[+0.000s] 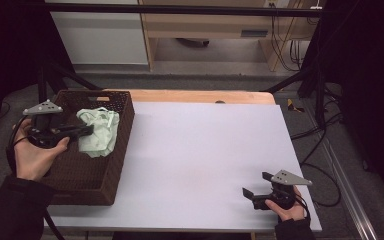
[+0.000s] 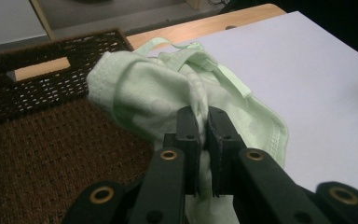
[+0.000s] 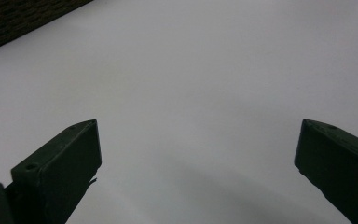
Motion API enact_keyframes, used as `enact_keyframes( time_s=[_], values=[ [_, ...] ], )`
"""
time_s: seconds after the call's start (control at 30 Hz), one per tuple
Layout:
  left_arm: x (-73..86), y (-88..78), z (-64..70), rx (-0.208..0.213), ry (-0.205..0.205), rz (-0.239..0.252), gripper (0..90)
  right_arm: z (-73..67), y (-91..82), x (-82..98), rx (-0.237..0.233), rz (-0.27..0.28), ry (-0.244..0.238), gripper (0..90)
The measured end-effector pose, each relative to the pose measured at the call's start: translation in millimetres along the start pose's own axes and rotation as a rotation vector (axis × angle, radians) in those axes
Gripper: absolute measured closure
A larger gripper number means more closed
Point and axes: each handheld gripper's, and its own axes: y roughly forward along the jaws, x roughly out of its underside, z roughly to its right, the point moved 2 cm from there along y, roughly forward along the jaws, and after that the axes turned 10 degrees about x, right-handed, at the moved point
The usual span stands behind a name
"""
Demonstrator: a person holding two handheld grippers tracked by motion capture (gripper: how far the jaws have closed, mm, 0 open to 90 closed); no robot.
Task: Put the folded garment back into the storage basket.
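Left tongs, nearest in the left gripper view, are clamped together on a fold of pale green cloth. White table carries a dark wicker basket at its left edge. Cloth hangs bunched over the basket's far right part, beside its right wall, held above the woven floor. Left hand grips its tool over the basket's left rim. Right tongs rest near the table's front right corner, jaws wide apart over bare table, well apart from the basket.
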Motion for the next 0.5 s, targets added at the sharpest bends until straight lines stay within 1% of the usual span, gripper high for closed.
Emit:
enact_keyframes(
  time_s=[0.13, 0.33, 0.5],
  values=[
    [4.8, 0.5, -7.6, -0.014, -0.016, -0.011, 83.7, 0.0, -0.2, -0.1, 0.000, -0.001, -0.001, 1.2],
    [12.4, 3.3, -17.9, -0.036, -0.032, -0.040, 83.7, 0.1, 0.3, 0.1, 0.001, 0.001, -0.002, 1.2],
    [19.3, 6.5, -24.8, -0.053, -0.038, -0.063, 83.7, -0.1, 0.3, 0.1, 0.001, 0.000, -0.002, 1.2]
  ],
)
